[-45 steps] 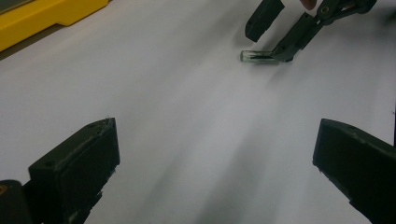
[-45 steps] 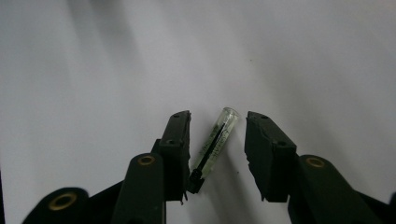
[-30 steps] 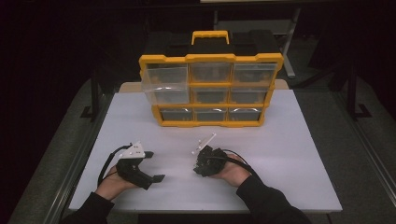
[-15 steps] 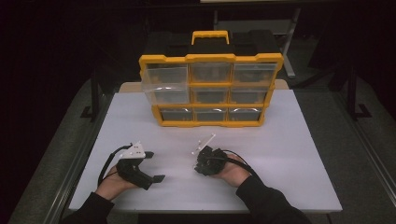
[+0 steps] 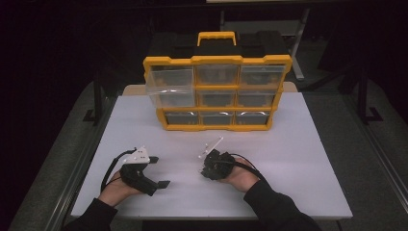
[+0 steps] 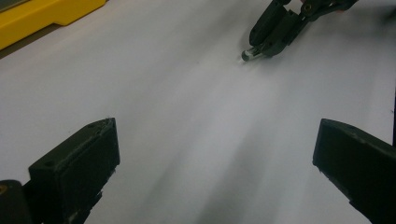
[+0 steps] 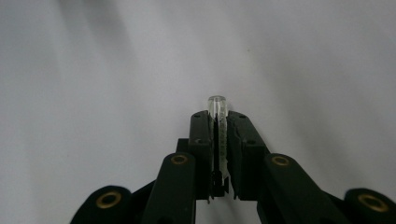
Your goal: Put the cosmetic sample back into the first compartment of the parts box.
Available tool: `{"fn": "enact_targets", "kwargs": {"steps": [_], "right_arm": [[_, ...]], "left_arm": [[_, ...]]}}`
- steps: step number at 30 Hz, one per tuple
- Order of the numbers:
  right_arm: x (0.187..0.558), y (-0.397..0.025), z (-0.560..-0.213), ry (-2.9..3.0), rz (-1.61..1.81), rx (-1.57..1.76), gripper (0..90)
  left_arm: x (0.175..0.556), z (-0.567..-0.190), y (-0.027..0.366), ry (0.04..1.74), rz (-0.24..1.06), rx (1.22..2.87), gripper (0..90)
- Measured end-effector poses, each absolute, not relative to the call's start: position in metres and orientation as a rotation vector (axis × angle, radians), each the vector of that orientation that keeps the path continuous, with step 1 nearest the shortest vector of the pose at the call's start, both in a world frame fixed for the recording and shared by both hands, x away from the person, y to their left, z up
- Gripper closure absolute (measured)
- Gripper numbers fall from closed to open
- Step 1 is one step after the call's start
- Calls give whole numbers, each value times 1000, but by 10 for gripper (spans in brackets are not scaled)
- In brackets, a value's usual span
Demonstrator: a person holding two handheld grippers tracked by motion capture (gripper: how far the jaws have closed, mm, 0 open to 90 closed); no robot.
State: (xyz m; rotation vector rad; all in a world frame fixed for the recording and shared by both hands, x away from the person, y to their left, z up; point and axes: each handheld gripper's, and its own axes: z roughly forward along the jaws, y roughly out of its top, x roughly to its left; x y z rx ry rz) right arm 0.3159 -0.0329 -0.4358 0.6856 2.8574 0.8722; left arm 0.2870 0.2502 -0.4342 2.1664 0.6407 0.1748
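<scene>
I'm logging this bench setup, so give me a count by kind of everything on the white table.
Yellow plastic organiser with clear drawers: 1
Black two-jaw grippers, left and right: 2
Small clear plastic tube, clamped in the right gripper: 1
Total: 4

small clear tube (image 7: 217, 122), pinched upright between jaws

A yellow organizer (image 5: 217, 91) (black top, clear drawers) stands on the white table (image 5: 298, 163); the tube (image 7: 217, 106) is clear.
</scene>
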Motion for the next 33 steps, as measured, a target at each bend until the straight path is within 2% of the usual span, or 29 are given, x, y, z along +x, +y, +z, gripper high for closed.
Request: {"fn": "enact_targets", "kwargs": {"steps": [33], "right_arm": [[336, -59, -395, 2853, 905, 687, 790]], "left_arm": [[290, -437, 253, 628, 178, 2164, 0]]}}
